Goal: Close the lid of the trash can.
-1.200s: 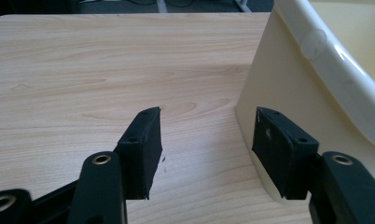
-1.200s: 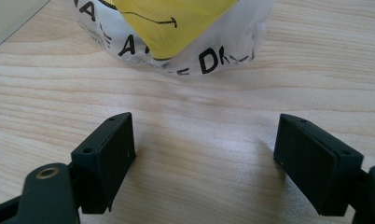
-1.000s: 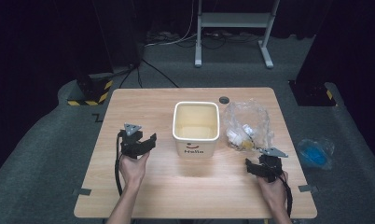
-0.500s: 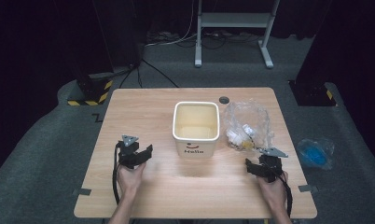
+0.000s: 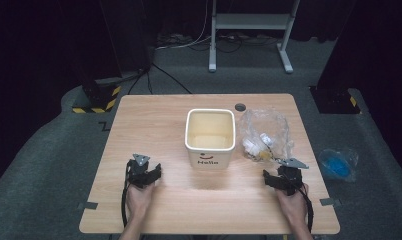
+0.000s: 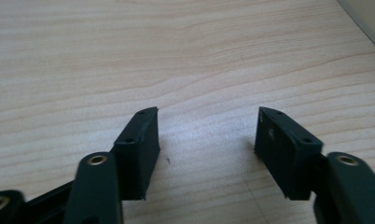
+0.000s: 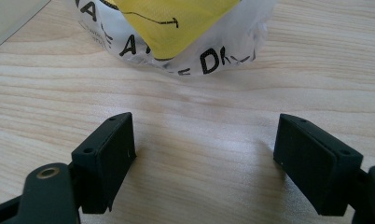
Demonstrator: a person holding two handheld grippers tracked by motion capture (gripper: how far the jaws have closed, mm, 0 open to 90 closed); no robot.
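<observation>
One bin (image 5: 210, 136) – empty; one bag (image 5: 265, 136) holding small white pieces. Left gripper (image 6: 206, 133) and right gripper (image 7: 204, 140) – both spread, nothing between; the left's jaws have just been opening.

Cream bin (image 5: 210, 136) with dark smiley, clear bag (image 5: 265, 135) yellow-printed, pale wood table (image 5: 154, 115), black grippers (image 5: 150, 172)

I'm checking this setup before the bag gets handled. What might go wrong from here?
The clear plastic bag is crumpled and slick, so the right gripper, jaws open and empty just short of it, may pinch only film and slip. The bag lies close beside the cream bin; pulling it might nudge the bin. Loose contents could spill.
</observation>
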